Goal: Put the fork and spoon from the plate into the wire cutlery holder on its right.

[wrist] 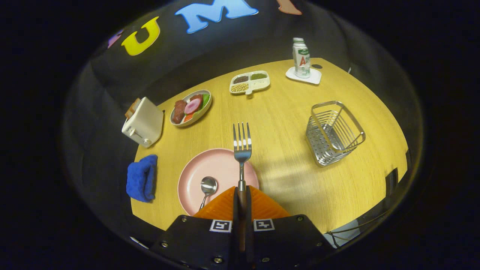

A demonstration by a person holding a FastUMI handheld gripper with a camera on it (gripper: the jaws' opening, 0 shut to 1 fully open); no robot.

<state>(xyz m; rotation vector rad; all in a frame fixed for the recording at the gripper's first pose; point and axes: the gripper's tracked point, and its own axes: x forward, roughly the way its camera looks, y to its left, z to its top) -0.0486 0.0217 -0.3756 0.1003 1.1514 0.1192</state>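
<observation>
Wooden tabletop (285, 123), yellow-toned and roughly round, sits before dark booth walls. At the near edge, the gripper (242, 195) has its two orange fingers (221, 208) closed narrowly on the brown handle of the fork (242, 148), both pads pressing it from either side. That fork is silver with four tines, points straight ahead of the fingers, and is raised over the far right rim of the pink plate (217, 165). On the plate, just left of the fingers, lies the silver spoon (207, 186), bowl facing up, handle running back under the left finger. To the right across bare wood, well apart from the plate, stands the wire cutlery holder (333, 132), a rectangular chrome basket with a perforated base, tilted in this view, its top open. Bare wood lies between fork and holder. Left of the plate lie a blue cloth (141, 178) and a white toaster (143, 122); beyond are a food dish (191, 107), a divided tray (249, 82) and a bottle (301, 58) on a coaster.
</observation>
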